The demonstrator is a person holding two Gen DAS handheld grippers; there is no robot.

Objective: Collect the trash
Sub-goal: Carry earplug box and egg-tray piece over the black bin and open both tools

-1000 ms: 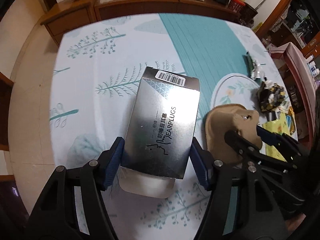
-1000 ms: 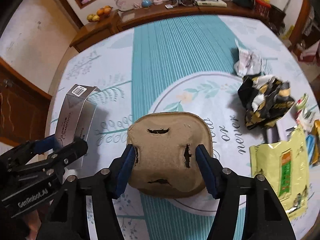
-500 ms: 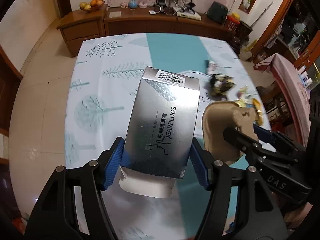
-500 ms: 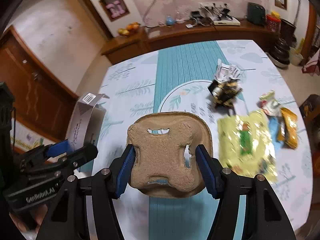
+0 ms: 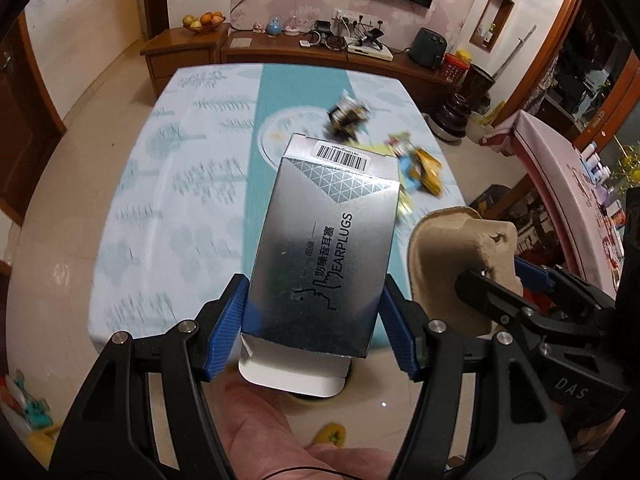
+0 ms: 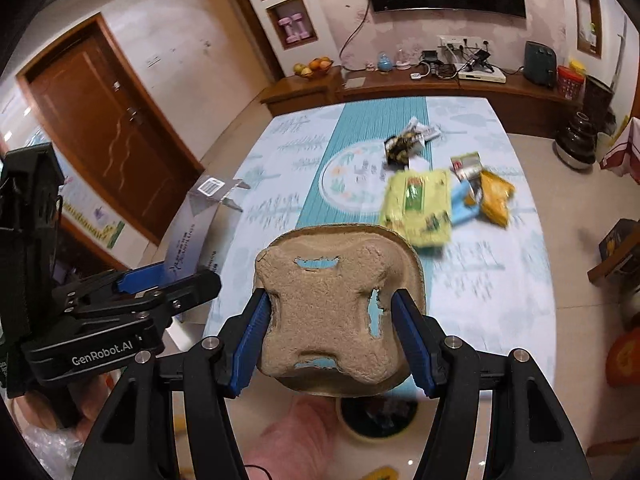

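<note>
Desk (image 6: pixel 500 280): covered with a pale blue cloth printed with trees; a teal ribbed stripe (image 6: pixel 380 120) runs down its middle, with a round white medallion (image 6: pixel 352 176) on the stripe.
Black-and-gold crumpled wrapper (image 6: pixel 402 146): on the desk at the far right edge of the medallion, touching white crumpled paper (image 6: pixel 424 132) just beyond it.
Yellow-green packet (image 6: pixel 418 206): lies flat, to the near right of the medallion.
Blue wrapper (image 6: pixel 464 208): just right of the yellow-green packet.
Orange-yellow packet (image 6: pixel 494 198): right of the blue wrapper, farthest from the medallion.
Small silver-green packet (image 6: pixel 466 164): beyond the blue wrapper.
Floor (image 5: pixel 80 184): glossy beige tile around the desk.
</note>
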